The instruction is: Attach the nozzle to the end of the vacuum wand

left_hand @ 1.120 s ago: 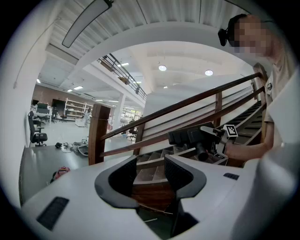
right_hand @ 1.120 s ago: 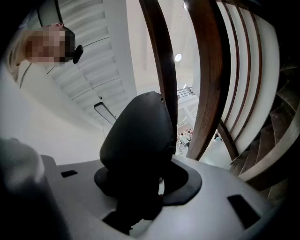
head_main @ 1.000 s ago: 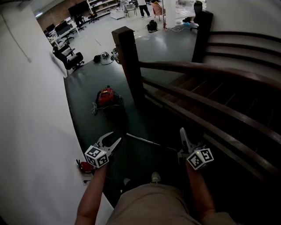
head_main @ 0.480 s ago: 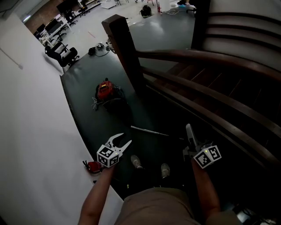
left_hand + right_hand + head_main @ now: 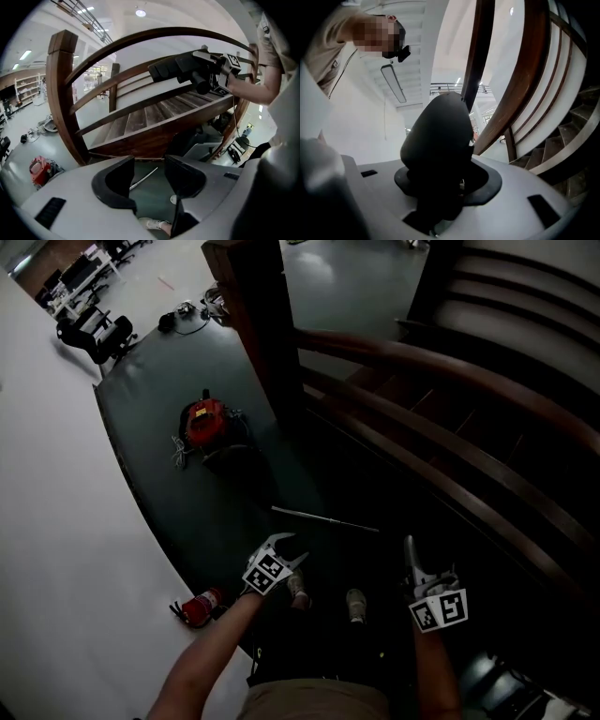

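Left gripper [image 5: 287, 549]: jaws spread, nothing between the pads. Through the gap we see the vacuum wand [image 5: 143, 177], a thin metal tube lying flat on the dark green floor [image 5: 187, 512], beyond the jaw tips and clear of them. Below the jaws, nearer than the wand, is one pale shoe [image 5: 151, 224].

Right gripper [image 5: 411, 554]: jaws pinching a black nozzle [image 5: 437, 136]. The nozzle fills the gap and stands out past the tips, blocking most of our look ahead. Past it, to the right of the jaws, run the curved rails of the wooden stair railing [image 5: 520, 93], with steps lower right.

In the left gripper view we see the right gripper up high, level with the handrail [image 5: 154, 35]. The nozzle juts from its jaws, well apart from the wand on the floor.

In the head view the wand lies ahead of both grippers, its near end closer to the left jaws. Further beyond the left jaws sits a red vacuum canister [image 5: 204, 420], just left of the newel post [image 5: 253, 334]. Behind and left of the left jaws, a small red object [image 5: 197, 607] lies against the white wall.
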Demonstrator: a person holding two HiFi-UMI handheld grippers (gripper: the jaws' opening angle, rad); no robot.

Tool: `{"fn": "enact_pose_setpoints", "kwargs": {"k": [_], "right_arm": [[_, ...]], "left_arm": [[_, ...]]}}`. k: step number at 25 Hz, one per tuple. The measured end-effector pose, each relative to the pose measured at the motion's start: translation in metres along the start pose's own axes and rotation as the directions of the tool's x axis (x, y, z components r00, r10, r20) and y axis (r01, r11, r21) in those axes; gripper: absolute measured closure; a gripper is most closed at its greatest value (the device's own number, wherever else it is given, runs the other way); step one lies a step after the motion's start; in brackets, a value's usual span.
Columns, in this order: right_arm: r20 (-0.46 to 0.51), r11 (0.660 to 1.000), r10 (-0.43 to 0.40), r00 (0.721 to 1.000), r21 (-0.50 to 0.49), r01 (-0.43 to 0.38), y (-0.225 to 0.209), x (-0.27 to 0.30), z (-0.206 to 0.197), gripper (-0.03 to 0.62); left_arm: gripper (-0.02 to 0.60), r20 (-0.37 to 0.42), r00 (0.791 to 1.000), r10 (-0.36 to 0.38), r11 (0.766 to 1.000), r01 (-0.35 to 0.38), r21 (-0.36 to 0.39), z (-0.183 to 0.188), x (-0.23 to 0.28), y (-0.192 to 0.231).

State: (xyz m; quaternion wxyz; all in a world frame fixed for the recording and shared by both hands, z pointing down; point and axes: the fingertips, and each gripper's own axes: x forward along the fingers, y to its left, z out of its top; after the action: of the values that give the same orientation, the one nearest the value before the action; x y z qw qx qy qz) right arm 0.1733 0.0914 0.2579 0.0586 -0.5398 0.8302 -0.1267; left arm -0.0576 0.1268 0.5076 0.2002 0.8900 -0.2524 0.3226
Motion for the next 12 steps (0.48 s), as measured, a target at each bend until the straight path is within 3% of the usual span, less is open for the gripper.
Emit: {"fn": "enact_pose_setpoints", "kwargs": {"k": [5, 9, 12], "right_arm": [[-0.051, 0.993, -0.029, 0.998, -0.113, 0.023, 0.003, 0.045, -0.054, 0.425], [-0.062, 0.973, -0.079, 0.995, -0.222, 0.064, -0.012, 0.08, -0.113, 0.425], [-0.092, 0.97, -0.08, 0.993, -0.235, 0.056, -0.04, 0.112, -0.17, 0.425]], "left_arm": [[0.39, -0.103, 0.991, -0.083, 0.993, 0.092, 0.081, -0.049, 0.07, 0.042], [0.389, -0.153, 0.984, -0.086, 0.99, 0.102, 0.096, -0.1, 0.133, 0.086], [0.39, -0.193, 0.977, -0.09, 0.989, 0.11, 0.098, -0.143, 0.199, 0.113]]}}
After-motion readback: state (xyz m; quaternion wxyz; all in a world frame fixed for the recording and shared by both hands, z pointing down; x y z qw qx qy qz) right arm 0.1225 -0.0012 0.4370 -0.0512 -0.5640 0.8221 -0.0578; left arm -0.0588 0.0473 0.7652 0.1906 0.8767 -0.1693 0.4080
